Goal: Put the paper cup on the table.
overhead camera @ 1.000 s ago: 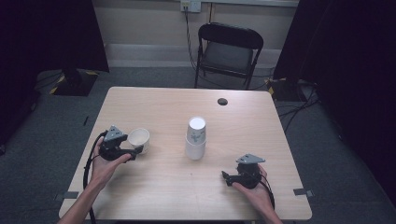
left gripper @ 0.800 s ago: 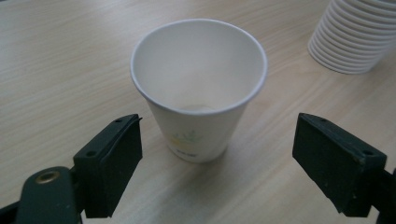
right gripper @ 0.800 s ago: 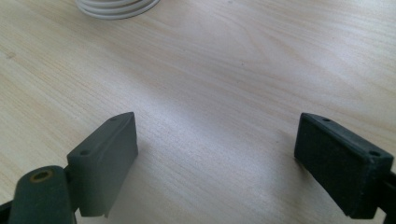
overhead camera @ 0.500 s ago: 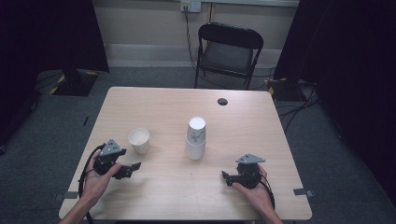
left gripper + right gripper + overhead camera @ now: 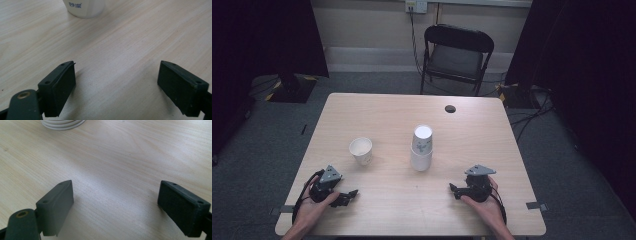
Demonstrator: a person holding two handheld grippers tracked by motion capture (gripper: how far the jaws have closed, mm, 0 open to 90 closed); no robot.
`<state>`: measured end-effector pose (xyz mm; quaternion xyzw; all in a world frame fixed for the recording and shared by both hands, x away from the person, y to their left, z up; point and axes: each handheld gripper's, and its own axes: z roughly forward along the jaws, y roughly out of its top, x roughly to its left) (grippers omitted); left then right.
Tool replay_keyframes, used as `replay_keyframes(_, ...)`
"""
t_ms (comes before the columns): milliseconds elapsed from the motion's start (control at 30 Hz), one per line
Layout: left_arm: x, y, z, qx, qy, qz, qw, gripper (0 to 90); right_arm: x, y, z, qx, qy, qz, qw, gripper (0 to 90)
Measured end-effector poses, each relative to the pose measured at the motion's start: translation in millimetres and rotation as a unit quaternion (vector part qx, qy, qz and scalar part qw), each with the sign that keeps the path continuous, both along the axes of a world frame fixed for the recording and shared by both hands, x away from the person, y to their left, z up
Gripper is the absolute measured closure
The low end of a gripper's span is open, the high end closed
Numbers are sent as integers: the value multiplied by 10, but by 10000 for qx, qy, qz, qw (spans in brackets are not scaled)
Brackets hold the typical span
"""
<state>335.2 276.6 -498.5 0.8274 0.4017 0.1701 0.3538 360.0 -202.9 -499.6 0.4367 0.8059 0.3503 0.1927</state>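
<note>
A single white paper cup (image 5: 361,150) stands upright, mouth up, on the left half of the wooden table (image 5: 382,115). A stack of white cups (image 5: 421,148) stands upside down near the middle. My left gripper (image 5: 346,196) rests open near the front left edge, well short of the single cup; the bottom of that cup (image 5: 84,8) shows at the top of the left gripper view. My right gripper (image 5: 454,190) rests open at the front right, nothing between its jaws. The stack's rims (image 5: 63,124) sit at the top of the right gripper view.
A small dark round hole (image 5: 450,108) marks the table's far right part. A black folding chair (image 5: 455,55) stands behind the table, with cables on the floor around it. Bare wood lies between the two grippers.
My left gripper let go of the single cup and drew back toward the front edge. The cup stays standing where it was set. The right gripper has not moved.
</note>
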Motion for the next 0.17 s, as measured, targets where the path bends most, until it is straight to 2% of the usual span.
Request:
replay_keyframes(33, 0, 7, -22, -29, -92, -16, 10000, 137, 0, 0, 0, -1, 0, 1, 10000, 131)
replay_keyframes(167, 0, 7, -25, -51, -96, -11, 9999, 120, -2, 1, 0, -2, 2, 0, 10000, 132)
